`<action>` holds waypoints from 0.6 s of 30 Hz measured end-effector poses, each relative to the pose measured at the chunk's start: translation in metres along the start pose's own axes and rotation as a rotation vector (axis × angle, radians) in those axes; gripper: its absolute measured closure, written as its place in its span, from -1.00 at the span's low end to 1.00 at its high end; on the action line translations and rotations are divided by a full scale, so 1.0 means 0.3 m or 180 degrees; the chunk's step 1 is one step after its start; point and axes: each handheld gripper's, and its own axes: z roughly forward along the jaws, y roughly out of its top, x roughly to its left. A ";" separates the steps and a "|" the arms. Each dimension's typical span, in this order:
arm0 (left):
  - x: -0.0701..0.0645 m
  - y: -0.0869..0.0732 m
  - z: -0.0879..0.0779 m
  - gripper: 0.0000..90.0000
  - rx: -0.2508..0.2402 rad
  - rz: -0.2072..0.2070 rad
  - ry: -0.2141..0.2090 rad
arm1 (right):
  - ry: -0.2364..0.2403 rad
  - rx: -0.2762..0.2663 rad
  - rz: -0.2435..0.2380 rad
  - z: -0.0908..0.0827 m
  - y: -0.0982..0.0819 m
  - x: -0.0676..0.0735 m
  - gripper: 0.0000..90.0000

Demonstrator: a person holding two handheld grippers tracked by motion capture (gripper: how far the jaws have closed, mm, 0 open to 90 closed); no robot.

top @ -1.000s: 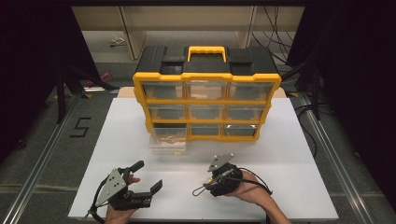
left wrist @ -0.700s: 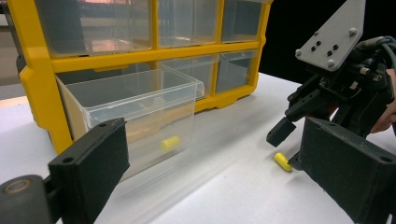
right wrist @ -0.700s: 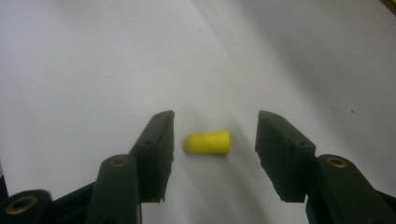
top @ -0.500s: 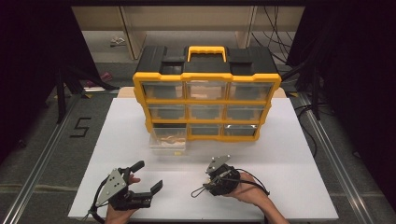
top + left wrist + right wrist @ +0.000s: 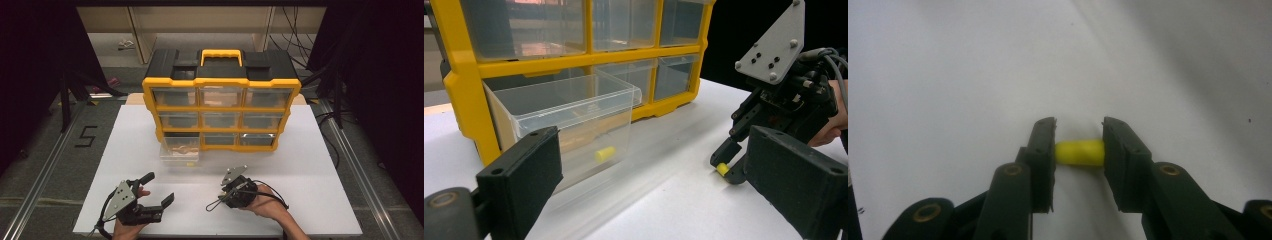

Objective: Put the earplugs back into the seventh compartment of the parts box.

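Right gripper view: the right gripper has its jaws pressed against both ends of a small yellow foam earplug at the white tabletop. Compared with a second ago, this hand has edged slightly further from the yellow organizer, probably the pickup. Another earplug lies in the pulled-out clear drawer, bottom-left of the organizer. Nearby, the left gripper hovers wide apart and empty.

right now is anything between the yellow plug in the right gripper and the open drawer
Nothing visible does. The right gripper pinches the yellow plug at the white table; bare tabletop runs from there to the pulled-out clear drawer, whose top is open. The left gripper sits off to the side.
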 end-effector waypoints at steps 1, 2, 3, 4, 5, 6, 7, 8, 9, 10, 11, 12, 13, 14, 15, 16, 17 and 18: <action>0.000 0.000 0.000 -0.82 0.0002 -0.0002 0.0000 | 0.0011 -0.0033 0.0008 -0.003 0.001 -0.002 0.50; 0.000 0.000 0.000 -0.82 0.0003 -0.0001 -0.0002 | 0.0011 -0.0033 0.0008 -0.003 0.001 -0.002 0.50; 0.000 0.000 0.000 -0.82 0.0002 0.0002 -0.0002 | -0.0025 -0.0107 0.0017 -0.014 0.004 -0.006 0.50; 0.000 0.000 0.000 -0.82 0.0002 0.0002 -0.0002 | -0.0025 -0.0107 0.0017 -0.014 0.004 -0.006 0.50; 0.000 0.000 0.000 -0.82 0.0003 0.0000 -0.0001 | -0.0050 -0.0156 0.0026 -0.020 0.006 -0.008 0.50; 0.000 0.000 0.000 -0.82 0.0003 -0.0001 0.0001 | -0.0076 -0.0206 0.0048 -0.027 0.007 -0.010 0.50; 0.000 0.000 0.000 -0.82 0.0000 -0.0001 0.0001 | -0.0115 -0.0323 0.0107 -0.041 0.011 -0.014 0.50; 0.000 0.000 0.000 -0.82 0.0000 -0.0001 0.0001 | -0.0115 -0.0323 0.0107 -0.041 0.011 -0.014 0.50; 0.000 0.000 0.001 -0.82 0.0004 0.0001 0.0000 | -0.0165 -0.0417 0.0143 -0.055 0.014 -0.019 0.50; -0.001 0.000 0.001 -0.82 0.0006 0.0002 0.0001 | -0.0165 -0.0417 0.0143 -0.055 0.014 -0.019 0.50; -0.001 0.000 0.002 -0.82 0.0007 0.0004 -0.0002 | -0.0180 -0.0466 0.0161 -0.060 0.016 -0.020 0.50; -0.001 0.000 0.002 -0.82 0.0006 0.0006 -0.0004 | -0.0200 -0.0505 0.0172 -0.066 0.018 -0.022 0.50; -0.002 -0.001 0.003 -0.82 0.0008 0.0006 -0.0005 | -0.0236 -0.0592 0.0224 -0.076 0.020 -0.024 0.50; -0.002 -0.001 0.003 -0.82 0.0008 0.0006 -0.0005 | -0.0240 -0.0631 0.0239 -0.081 0.022 -0.025 0.50; -0.001 -0.001 0.003 -0.82 0.0008 0.0006 -0.0005 | -0.0265 -0.0677 0.0250 -0.085 0.023 -0.025 0.50; -0.001 -0.001 0.003 -0.82 0.0008 0.0006 -0.0005 | -0.0265 -0.0677 0.0250 -0.085 0.023 -0.025 0.50; -0.001 -0.001 0.002 -0.82 0.0006 0.0003 -0.0004 | -0.0303 -0.0766 0.0257 -0.092 0.027 -0.024 0.50; -0.001 -0.001 0.002 -0.82 0.0005 0.0003 -0.0003 | -0.0316 -0.0810 0.0257 -0.096 0.030 -0.024 0.50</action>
